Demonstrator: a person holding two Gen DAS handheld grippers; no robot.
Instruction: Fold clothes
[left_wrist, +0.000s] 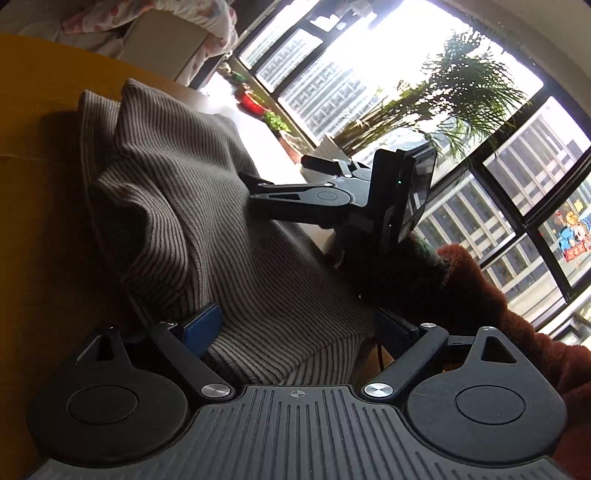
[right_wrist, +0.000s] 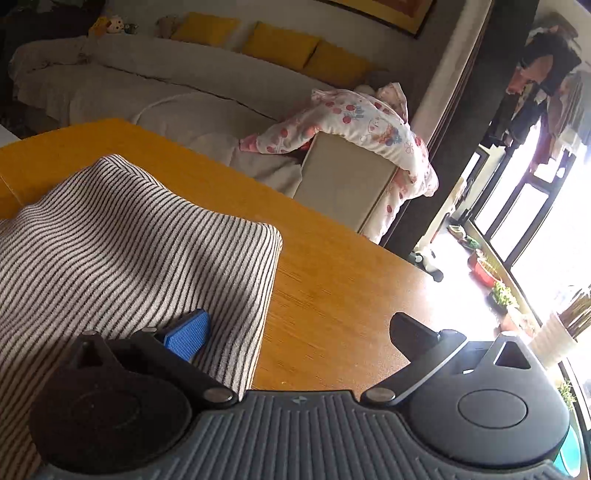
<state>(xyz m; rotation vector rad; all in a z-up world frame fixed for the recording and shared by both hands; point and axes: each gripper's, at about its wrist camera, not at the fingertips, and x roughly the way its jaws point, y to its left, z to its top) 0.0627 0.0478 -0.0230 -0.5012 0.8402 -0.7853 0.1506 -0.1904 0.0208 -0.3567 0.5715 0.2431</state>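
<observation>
Window (left_wrist: 388, 55) glare blown out, foreground backlit & shadowy, fisheye edges warped.

Wooden table (right_wrist: 332, 295), grey sofa (right_wrist: 147, 92), yellow cushions (right_wrist: 280, 46), potted palm (left_wrist: 461, 92)

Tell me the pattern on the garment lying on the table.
Thin dark-and-light stripes on the garment; clearest in the right wrist view.

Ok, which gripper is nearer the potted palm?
Right. The right gripper is at the window-side edge of the striped cloth, toward the potted palm; the left gripper straddles it farther back.
</observation>
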